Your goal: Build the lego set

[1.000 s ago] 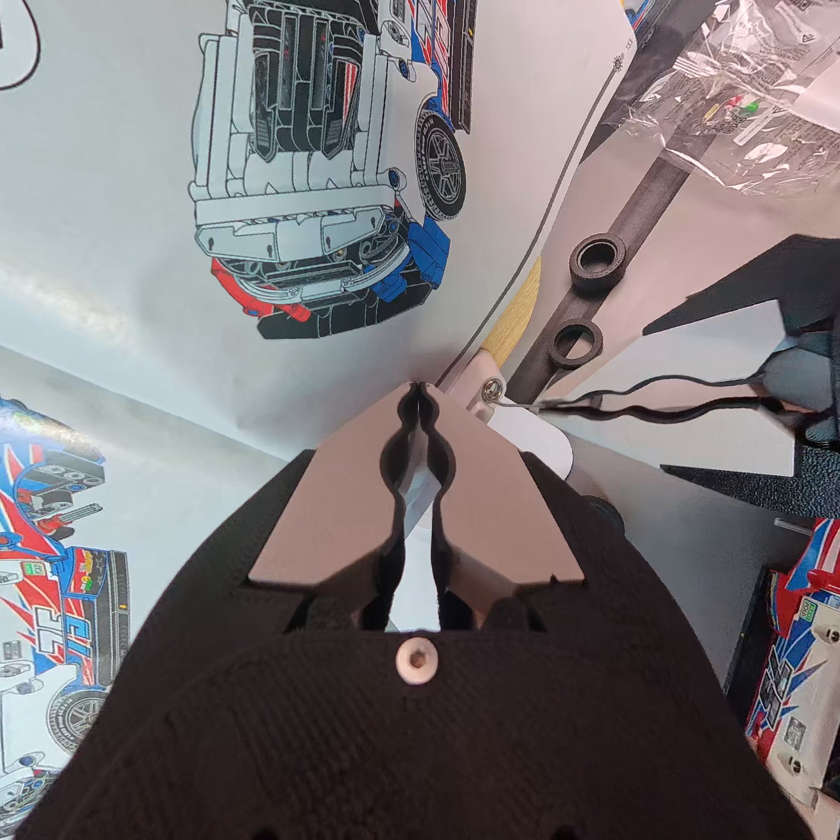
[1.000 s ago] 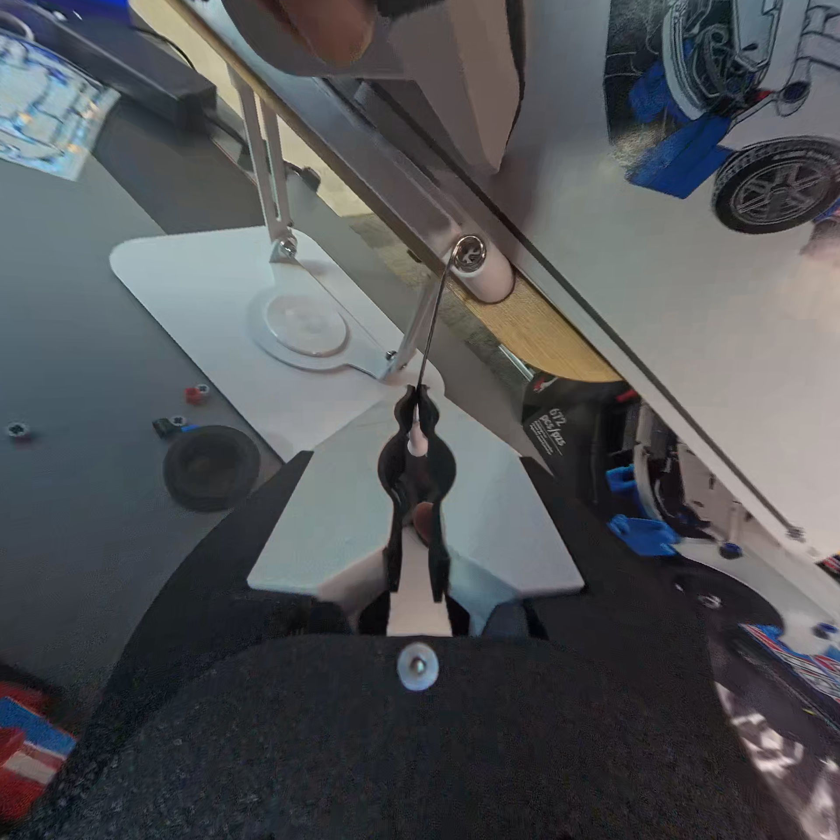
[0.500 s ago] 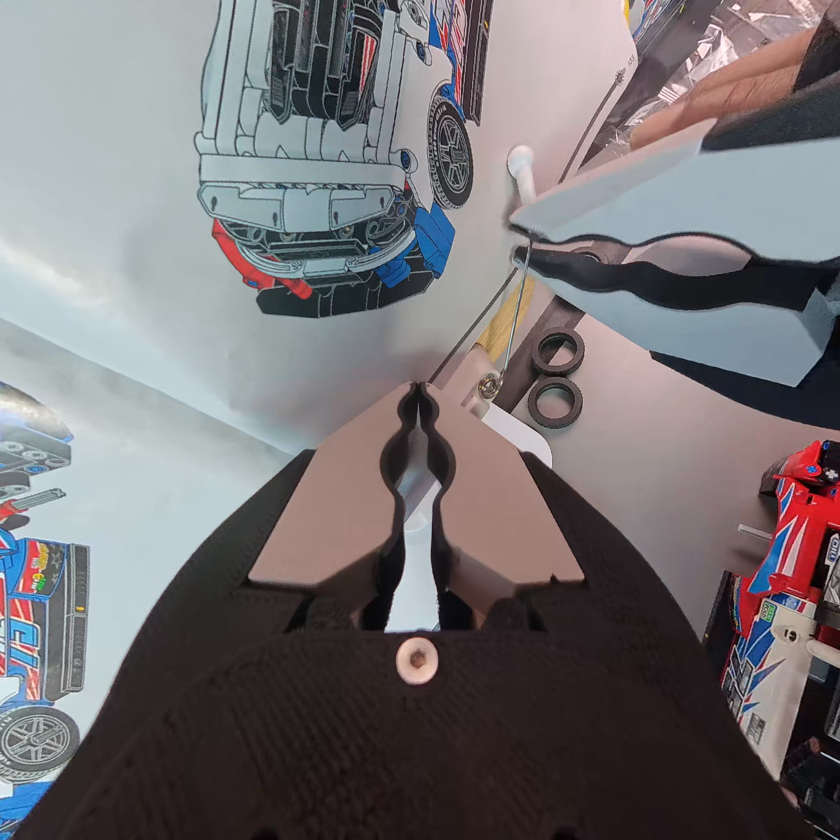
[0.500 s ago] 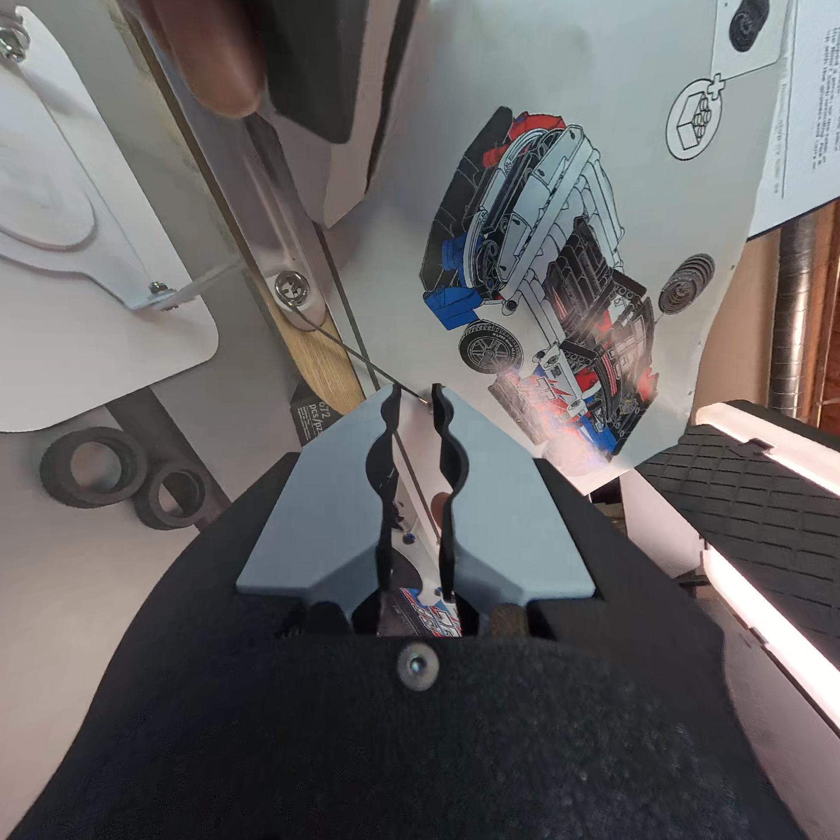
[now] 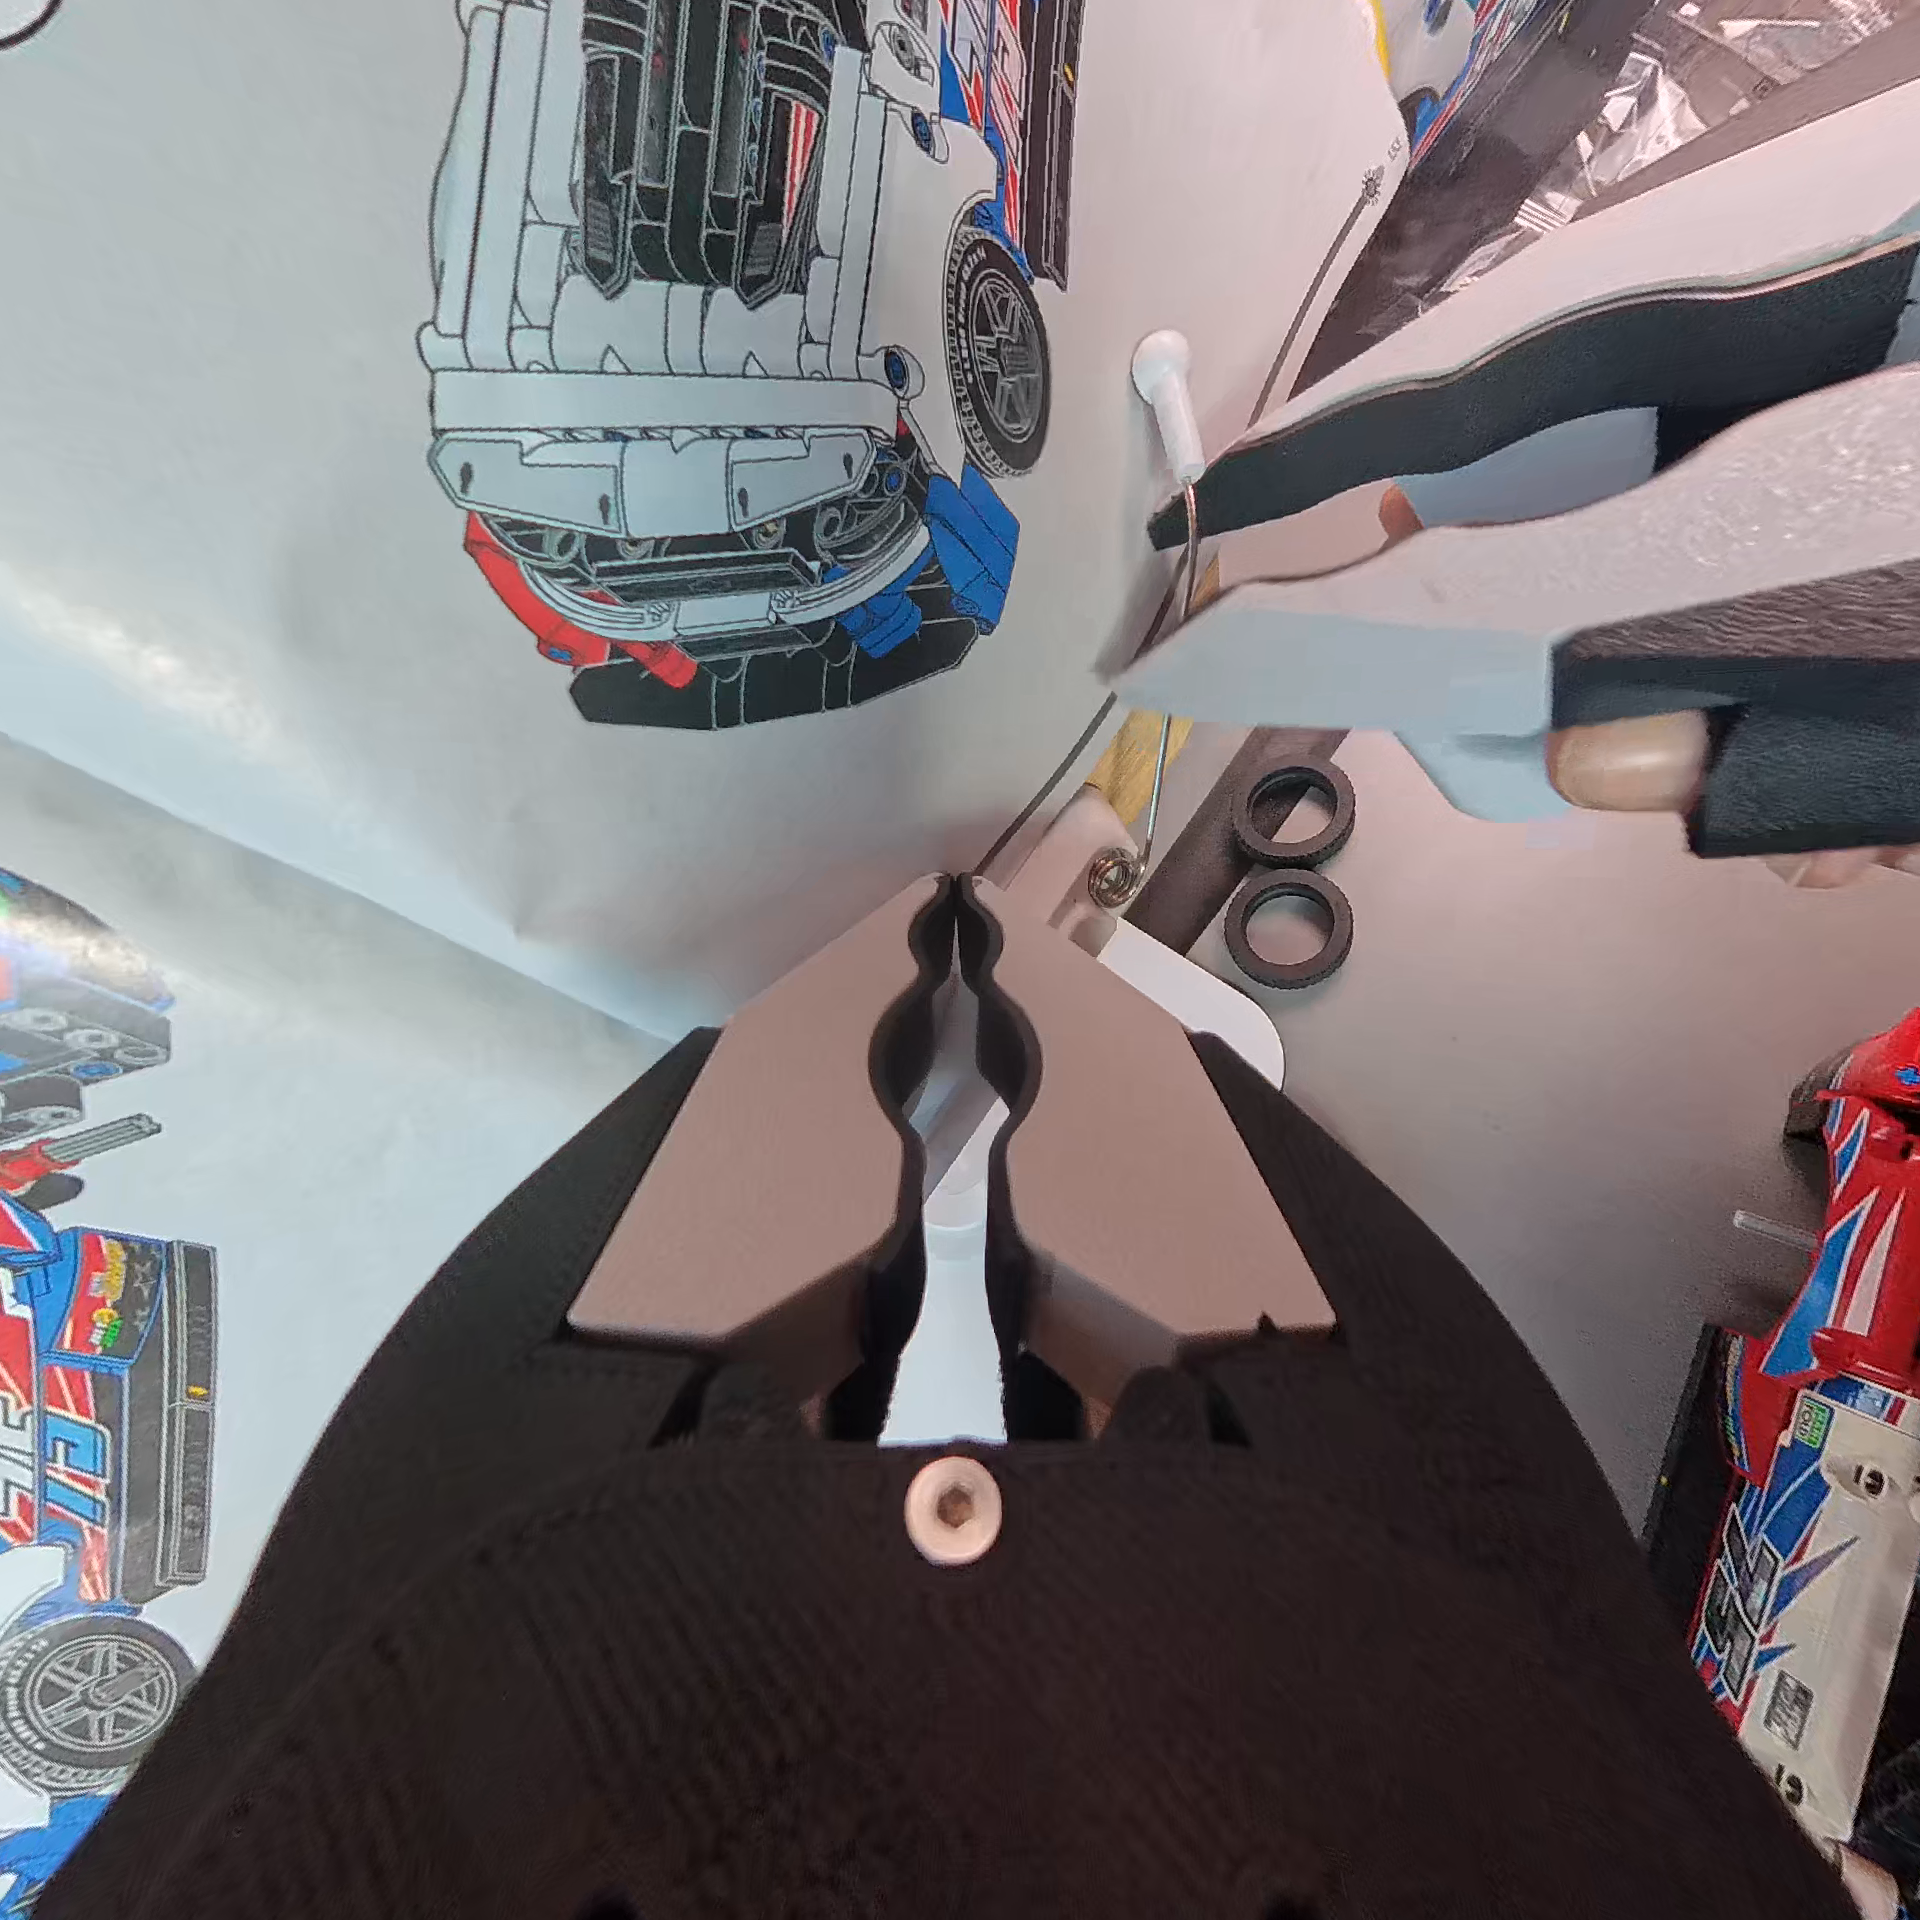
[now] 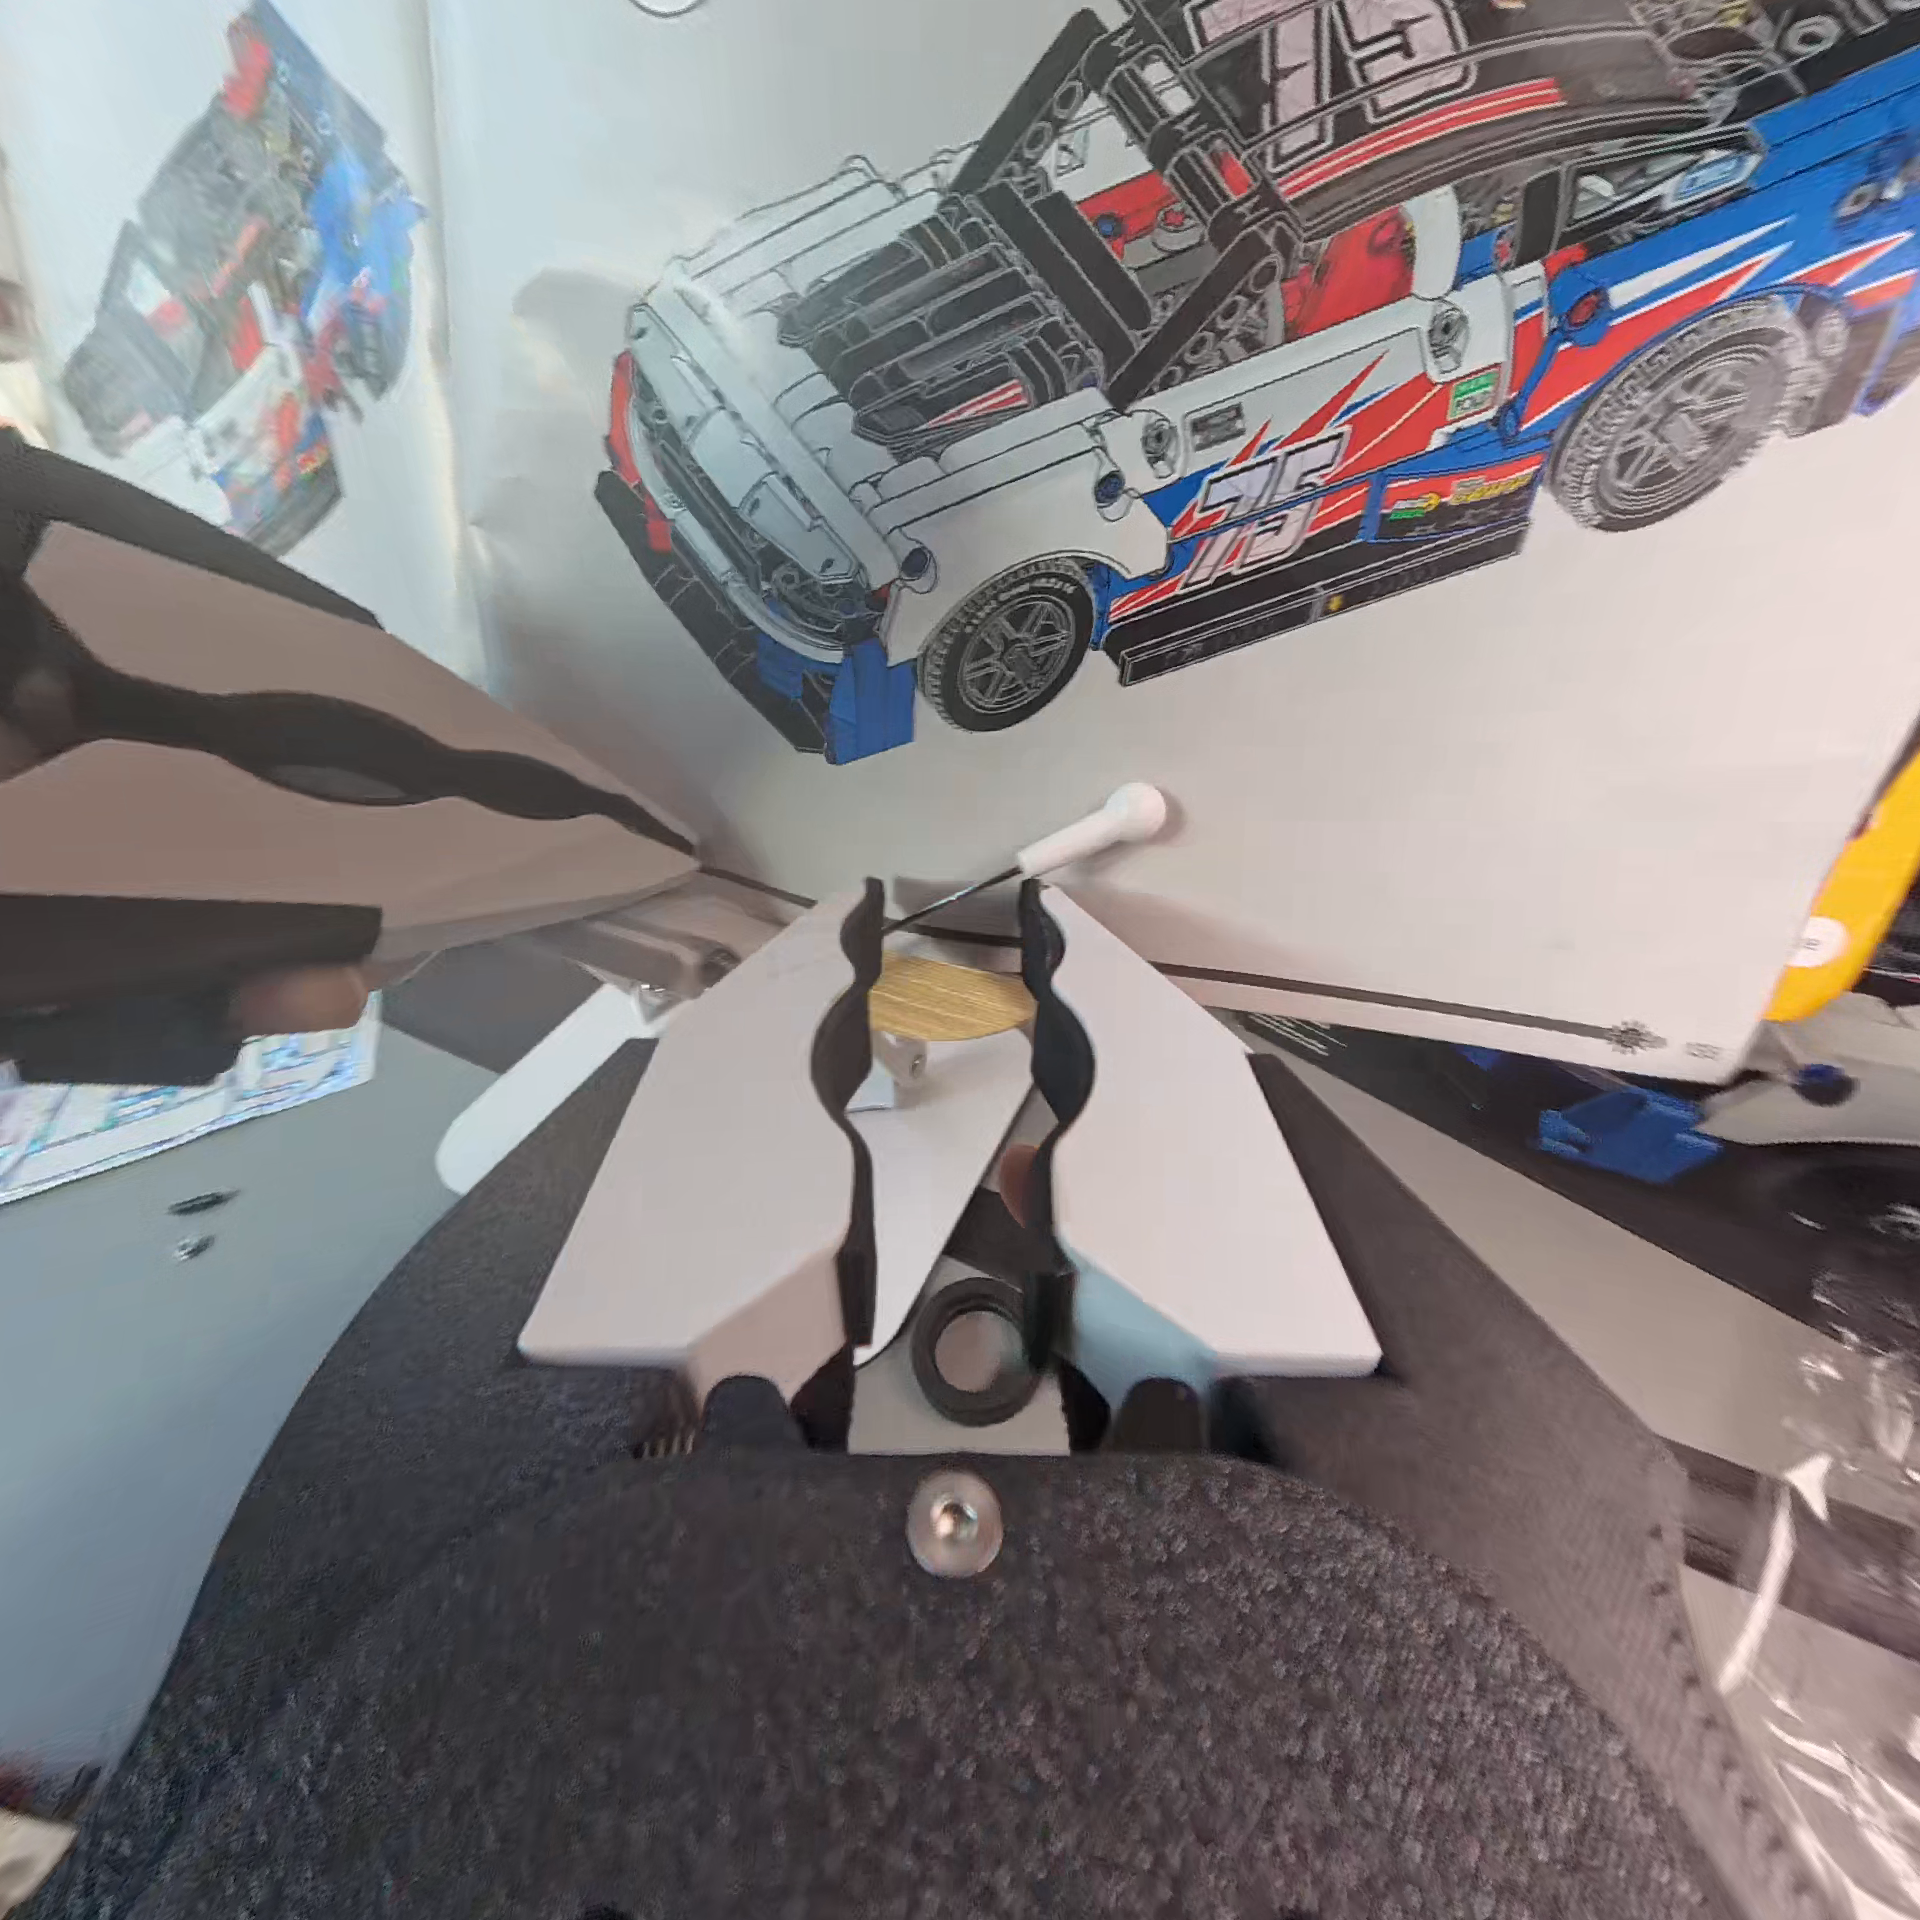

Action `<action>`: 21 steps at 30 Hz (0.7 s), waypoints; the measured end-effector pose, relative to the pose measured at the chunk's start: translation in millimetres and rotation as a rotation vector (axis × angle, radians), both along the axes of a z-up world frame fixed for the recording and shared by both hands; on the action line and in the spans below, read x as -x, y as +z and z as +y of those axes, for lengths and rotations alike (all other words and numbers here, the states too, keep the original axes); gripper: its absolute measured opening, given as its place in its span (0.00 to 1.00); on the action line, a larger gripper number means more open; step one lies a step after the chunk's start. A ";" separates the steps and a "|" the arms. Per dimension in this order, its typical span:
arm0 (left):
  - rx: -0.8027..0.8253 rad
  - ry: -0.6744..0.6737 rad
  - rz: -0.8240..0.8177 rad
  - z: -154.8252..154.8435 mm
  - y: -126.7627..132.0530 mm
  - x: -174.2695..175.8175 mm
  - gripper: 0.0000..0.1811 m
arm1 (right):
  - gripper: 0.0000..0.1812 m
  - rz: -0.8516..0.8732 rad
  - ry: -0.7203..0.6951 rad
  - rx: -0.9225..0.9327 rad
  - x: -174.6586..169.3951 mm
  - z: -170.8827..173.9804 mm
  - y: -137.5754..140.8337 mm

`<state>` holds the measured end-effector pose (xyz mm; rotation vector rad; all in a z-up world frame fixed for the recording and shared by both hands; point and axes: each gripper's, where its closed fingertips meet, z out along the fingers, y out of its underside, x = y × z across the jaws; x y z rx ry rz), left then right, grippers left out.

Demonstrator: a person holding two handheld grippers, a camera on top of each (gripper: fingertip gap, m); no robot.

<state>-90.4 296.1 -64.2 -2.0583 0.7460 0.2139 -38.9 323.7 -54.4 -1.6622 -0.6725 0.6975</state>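
The left gripper point(image 5: 956, 883) pinches the instruction booklet point(image 5: 312, 468) page edge; the right gripper point(image 6: 948, 894), jaws parted, straddles one page-holder wire point(image 6: 951, 899). Two tires point(image 5: 1294, 868) lie right of the left gripper.

I see a stand's white base plate point(image 5: 1205, 997) lying flat on the grey surface point(image 5: 1507, 1091). Above it sits a pale wooden ledge point(image 6: 951, 1003). A thin wire page clip point(image 5: 1164, 400) rises from a small spring coil point(image 5: 1112, 865) beside the ledge and ends in a white rounded tip.
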 end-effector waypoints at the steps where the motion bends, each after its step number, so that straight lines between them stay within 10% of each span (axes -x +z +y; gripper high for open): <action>1: -0.002 -0.011 -0.004 -0.7 0.1 -1.5 0.00 | 0.11 -0.019 -0.027 -0.014 -0.5 2.5 0.3; 10: -0.197 0.048 -0.138 -13.3 71.6 30.0 0.00 | 0.06 -0.114 -0.096 -0.192 2.8 -2.6 9.5; 21: -0.153 0.027 -0.086 2.1 51.4 30.7 0.00 | 0.01 -0.527 0.017 -0.837 53.6 -37.8 31.7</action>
